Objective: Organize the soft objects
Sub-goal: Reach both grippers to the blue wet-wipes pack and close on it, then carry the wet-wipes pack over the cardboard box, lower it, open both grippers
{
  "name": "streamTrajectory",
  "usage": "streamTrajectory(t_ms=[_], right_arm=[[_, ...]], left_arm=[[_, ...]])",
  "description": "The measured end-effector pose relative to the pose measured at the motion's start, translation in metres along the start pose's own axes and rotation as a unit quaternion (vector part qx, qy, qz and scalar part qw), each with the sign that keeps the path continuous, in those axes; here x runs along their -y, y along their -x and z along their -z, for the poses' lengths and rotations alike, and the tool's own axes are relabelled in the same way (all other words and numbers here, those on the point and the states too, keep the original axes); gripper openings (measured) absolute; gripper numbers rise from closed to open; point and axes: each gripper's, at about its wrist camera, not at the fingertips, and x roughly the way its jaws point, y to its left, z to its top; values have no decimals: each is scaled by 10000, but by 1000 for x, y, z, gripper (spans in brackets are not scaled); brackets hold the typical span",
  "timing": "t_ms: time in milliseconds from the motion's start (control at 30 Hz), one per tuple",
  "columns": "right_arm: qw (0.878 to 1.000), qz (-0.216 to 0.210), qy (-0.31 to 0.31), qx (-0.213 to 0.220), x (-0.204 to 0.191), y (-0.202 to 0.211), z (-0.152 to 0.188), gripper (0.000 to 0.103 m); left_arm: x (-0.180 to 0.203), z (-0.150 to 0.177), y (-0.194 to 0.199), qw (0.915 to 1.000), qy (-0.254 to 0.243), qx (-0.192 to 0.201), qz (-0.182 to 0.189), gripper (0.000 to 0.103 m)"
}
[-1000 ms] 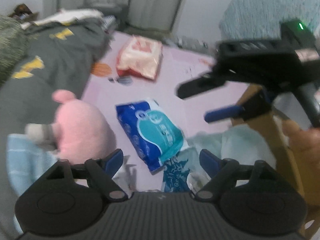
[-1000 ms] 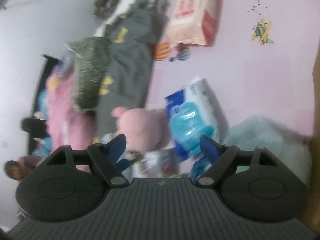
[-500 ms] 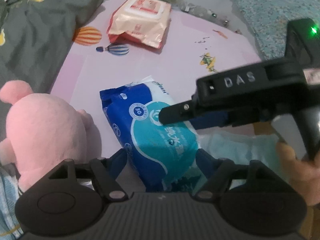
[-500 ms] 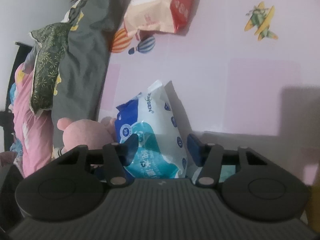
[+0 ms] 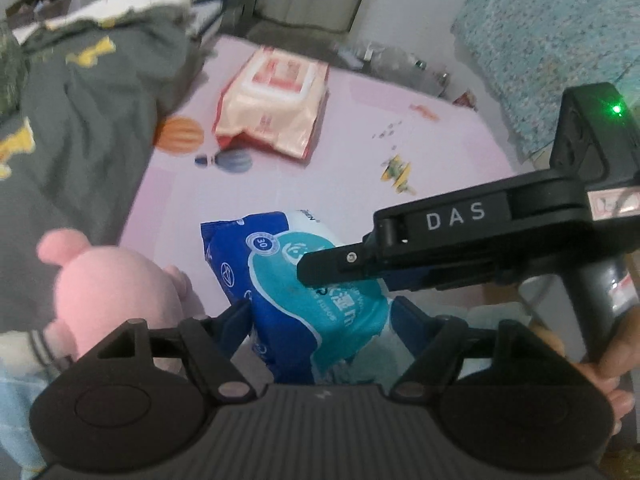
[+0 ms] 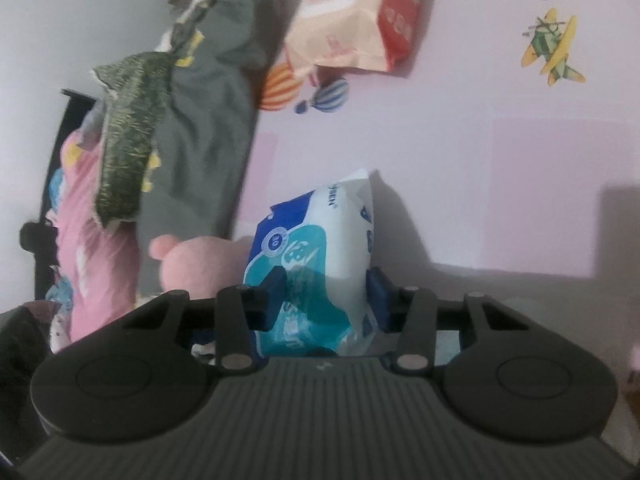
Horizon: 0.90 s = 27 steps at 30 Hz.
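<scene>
Mat (image 5: pixel 440 184) first, pink and printed with balloons and a small plane, since it carries everything and serves as the landmark here. On its left edge lies a heap of grey clothing (image 5: pixel 80 128); at its far end sits a peach wipes pack (image 5: pixel 276 108); at its near edge, beside a pink plush toy (image 5: pixel 116 292), is the blue-and-teal wipes pack (image 5: pixel 304 300), the thing in hand.

That blue pack's long axis runs from the mat's near edge toward its far end, leaning a little left. Its printed face looks up and leftward, its white crimped end points away toward the peach pack, and it seems tipped up on one long side.

Right gripper (image 6: pixel 324 296) has just been closing, and its blue pads now press the pack's near half from both flanks, denting the film. Left gripper (image 5: pixel 320 320) stands fairly wide, with the pack's near end between its fingers; the left pad seems to touch it, but no squeeze shows.

To do this well, I would keep the right-hand squeeze gentle, since the pack will bulge and slip. The grip sits off-centre, so the far end may sag when lifted; lift slowly and let the left gripper steady the near end.
</scene>
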Motion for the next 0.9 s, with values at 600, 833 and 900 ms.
streamTrajectory(t_ms=[600, 833, 900], right_arm=[[9798, -472, 9, 1945, 22, 235, 113, 43], [9643, -139, -610, 2574, 93, 307, 183, 43], [9619, -84, -816, 2607, 114, 309, 195, 43]], left_arm=[[179, 36, 113, 9755, -1603, 1133, 994, 77], [257, 69, 83, 9590, -2327, 857, 1375, 77], [270, 76, 58, 9560, -2582, 615, 1251, 77]])
